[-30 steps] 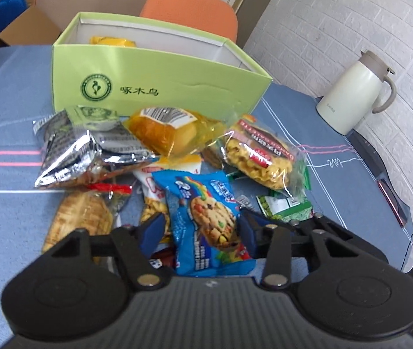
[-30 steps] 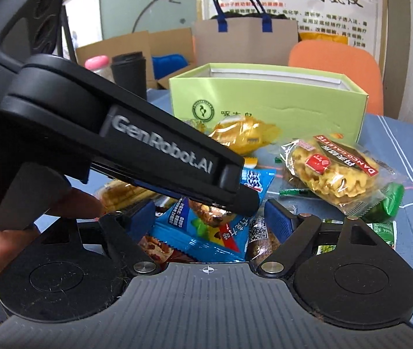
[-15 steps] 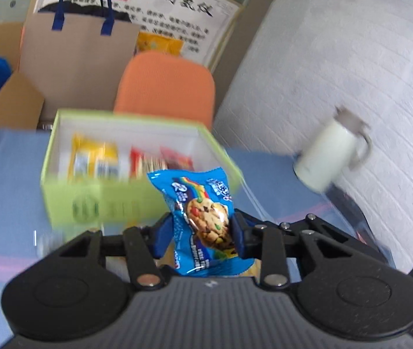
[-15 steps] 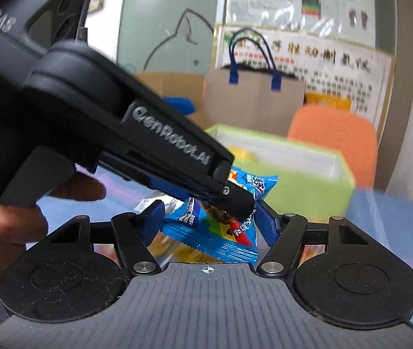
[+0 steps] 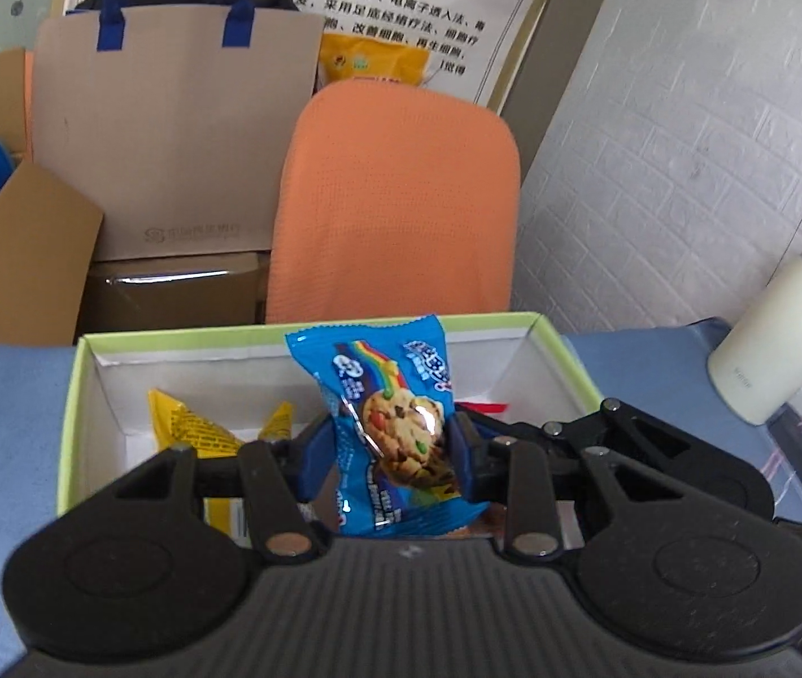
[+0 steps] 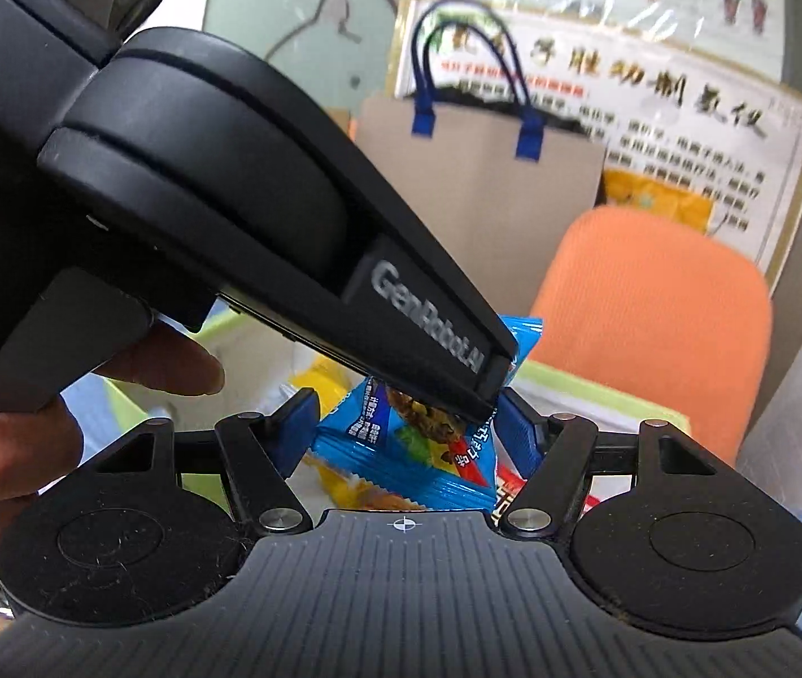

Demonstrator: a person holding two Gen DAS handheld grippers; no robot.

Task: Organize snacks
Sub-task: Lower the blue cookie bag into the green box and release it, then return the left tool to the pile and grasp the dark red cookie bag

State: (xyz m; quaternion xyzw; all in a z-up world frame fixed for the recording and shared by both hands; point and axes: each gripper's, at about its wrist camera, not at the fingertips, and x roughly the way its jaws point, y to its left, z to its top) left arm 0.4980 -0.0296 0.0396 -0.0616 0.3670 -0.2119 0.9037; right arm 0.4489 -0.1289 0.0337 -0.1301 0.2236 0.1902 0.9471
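Observation:
My left gripper is shut on a blue cookie packet and holds it upright over the open green box. A yellow snack packet lies inside the box. In the right wrist view the left gripper's black body crosses the frame, with the blue cookie packet pinched at its tip. My right gripper is open; its blue pads stand either side of the packet, not pressing it. The green box lies behind.
A white thermos jug stands on the blue table at the right. An orange chair is behind the box, with a brown paper bag and cardboard boxes to its left. A white brick wall is at the right.
My left gripper has closed on the blue cookie packet, lifted it off the snack pile and carried it forward over the green box. My right gripper has risen alongside.

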